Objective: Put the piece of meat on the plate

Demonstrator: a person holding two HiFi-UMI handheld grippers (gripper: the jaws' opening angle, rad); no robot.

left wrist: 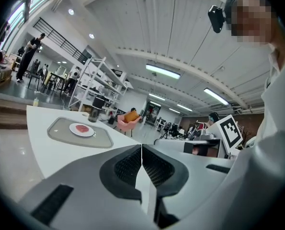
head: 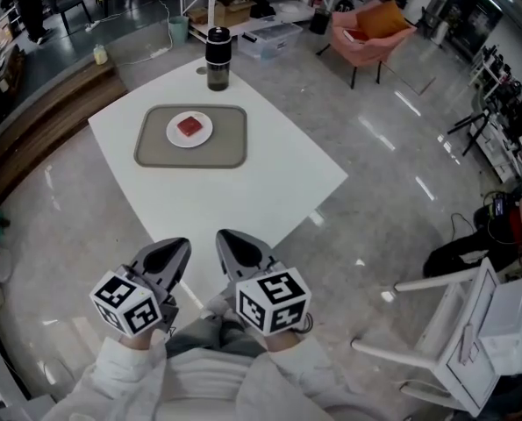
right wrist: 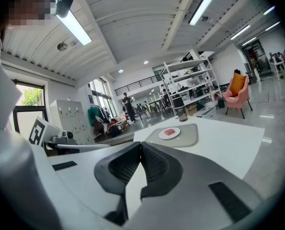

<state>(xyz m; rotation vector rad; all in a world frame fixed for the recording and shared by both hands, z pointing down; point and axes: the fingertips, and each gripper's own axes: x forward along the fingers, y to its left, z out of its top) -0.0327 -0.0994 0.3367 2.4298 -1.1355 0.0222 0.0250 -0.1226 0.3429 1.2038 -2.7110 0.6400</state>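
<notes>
A red piece of meat (head: 189,127) lies on a small white plate (head: 175,136), which sits on a grey tray (head: 227,147) on the white table. Both grippers are held close to the person's body, past the table's near corner and far from the tray. The left gripper (head: 180,247) is shut with nothing between its jaws. Beside it the right gripper (head: 228,239) is shut and empty too. The left gripper view shows the meat (left wrist: 83,128) on the plate (left wrist: 75,130) far ahead, over its closed jaws (left wrist: 142,153). From the right gripper view the meat (right wrist: 169,132) is seen beyond the closed jaws (right wrist: 141,150).
A dark tumbler (head: 218,58) stands at the table's far corner behind the tray. A pink armchair (head: 370,30) and shelving stand further back. A white chair (head: 464,333) lies on the floor at the right. People stand far off at the left (head: 28,3).
</notes>
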